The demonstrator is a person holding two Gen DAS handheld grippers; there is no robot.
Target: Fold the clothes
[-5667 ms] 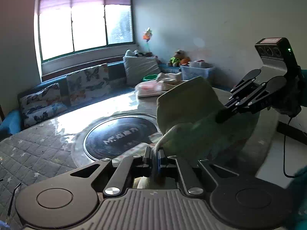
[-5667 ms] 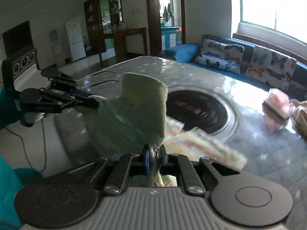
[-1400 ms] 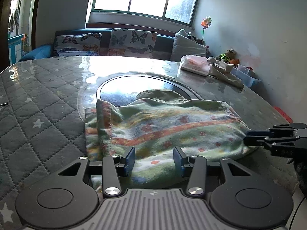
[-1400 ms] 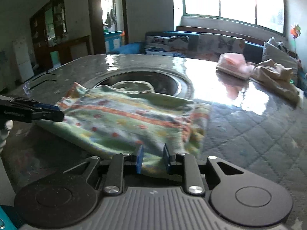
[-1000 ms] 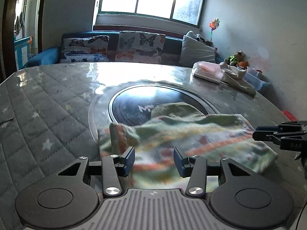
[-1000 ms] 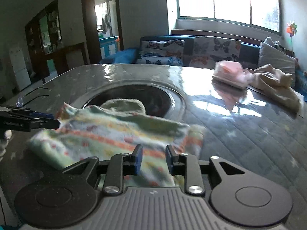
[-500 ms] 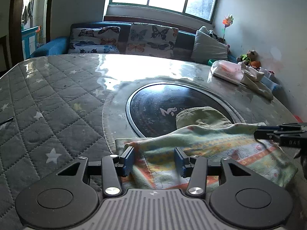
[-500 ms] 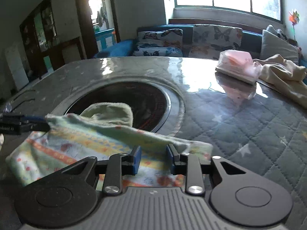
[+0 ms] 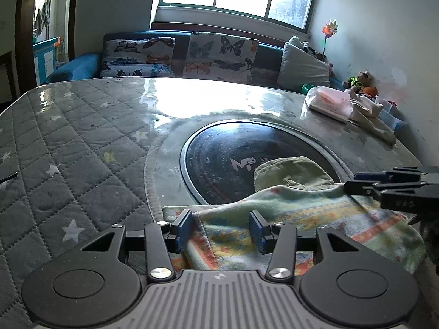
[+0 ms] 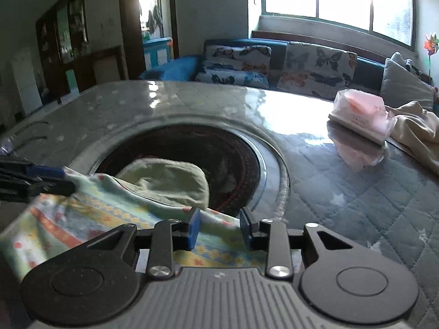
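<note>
Releasing the folded garment at the near edge of the bench: both jaws apart, left hand-held gripper steady, right hand-held gripper just opening over the cloth. Advise withdrawing level, then squaring the fold

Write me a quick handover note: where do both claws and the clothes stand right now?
Left claw: open, jaws either side of the left corner of the striped garment, not pressing it.
Right claw: open, has just been opening, the garment's right corner between its jaws, not gripped.
Garment: lying folded on the table, plain green part sticking out onto the dark round inset.
Pink packet and beige cloth lie at the far right.
Done: first fold.
Left: probably grip the near corners and fold again.
</note>
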